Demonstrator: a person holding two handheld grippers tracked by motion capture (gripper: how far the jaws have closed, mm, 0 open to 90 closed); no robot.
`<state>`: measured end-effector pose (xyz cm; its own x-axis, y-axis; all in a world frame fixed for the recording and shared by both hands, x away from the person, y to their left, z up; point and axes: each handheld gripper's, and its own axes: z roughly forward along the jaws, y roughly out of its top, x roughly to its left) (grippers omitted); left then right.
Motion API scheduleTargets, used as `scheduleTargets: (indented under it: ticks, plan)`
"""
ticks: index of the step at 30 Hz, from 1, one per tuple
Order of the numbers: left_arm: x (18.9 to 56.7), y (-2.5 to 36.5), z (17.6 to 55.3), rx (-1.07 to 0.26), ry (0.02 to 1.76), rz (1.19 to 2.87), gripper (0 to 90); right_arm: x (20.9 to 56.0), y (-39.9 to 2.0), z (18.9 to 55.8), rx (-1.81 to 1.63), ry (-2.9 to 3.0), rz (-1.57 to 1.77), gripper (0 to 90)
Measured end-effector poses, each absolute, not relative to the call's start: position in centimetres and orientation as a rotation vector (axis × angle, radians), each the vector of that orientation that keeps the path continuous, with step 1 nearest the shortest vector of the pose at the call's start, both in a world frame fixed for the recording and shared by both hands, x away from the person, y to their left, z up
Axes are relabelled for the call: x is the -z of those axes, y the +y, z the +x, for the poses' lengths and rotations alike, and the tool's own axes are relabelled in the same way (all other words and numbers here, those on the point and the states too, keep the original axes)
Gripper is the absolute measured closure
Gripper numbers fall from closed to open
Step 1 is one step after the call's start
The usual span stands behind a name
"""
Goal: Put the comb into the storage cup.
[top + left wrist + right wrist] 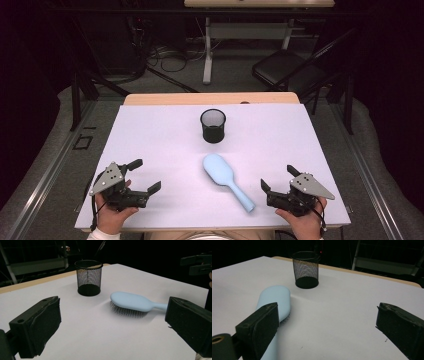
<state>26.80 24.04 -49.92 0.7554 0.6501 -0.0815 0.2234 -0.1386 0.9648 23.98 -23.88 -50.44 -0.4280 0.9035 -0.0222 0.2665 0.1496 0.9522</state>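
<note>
Hairbrush point(227, 182) bristles down between both hands, left gripper point(142, 176) and right gripper point(279, 179) resting low, jaws spread, empty.

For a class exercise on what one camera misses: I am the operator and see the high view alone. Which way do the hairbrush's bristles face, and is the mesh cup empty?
Observer: The light blue hairbrush lies bristles down on the white table; the left gripper view shows the pins under its head.
Operator: And the cup?
Observer: The black mesh cup stands upright, and I can see through its mesh with nothing inside it.
Operator: Is either gripper touching the brush?
Observer: No. The left gripper and the right gripper both have their jaws wide open with bare table between them; in the right gripper view the brush handle passes behind one jaw, apart from it.
</note>
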Motion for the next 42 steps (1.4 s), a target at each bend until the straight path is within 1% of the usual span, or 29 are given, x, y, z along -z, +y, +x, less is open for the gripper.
scheduleTargets:
  ticks: [14, 23, 27, 42]
  plan:
    - [50.0, 23.7, 26.9, -0.401, 0.691, 1.712, 0.4, 50.3, -23.0, 24.4, -1.252, 1.882, 1.149, 4.4]
    - [49.9, 23.4, 26.4, -0.422, 0.687, 1.722, 0.4, 50.2, -22.5, 25.0, -1.201, 1.960, 1.189, 4.5]
    - [49.9, 23.3, 26.3, -0.400, 0.676, 1.716, 0.4, 50.1, -22.2, 25.3, -1.191, 2.031, 1.207, 4.5]
    - [49.9, 23.1, 26.4, -0.402, 0.672, 1.719, 0.4, 49.6, -21.0, 26.1, -1.164, 2.100, 1.236, 6.9]
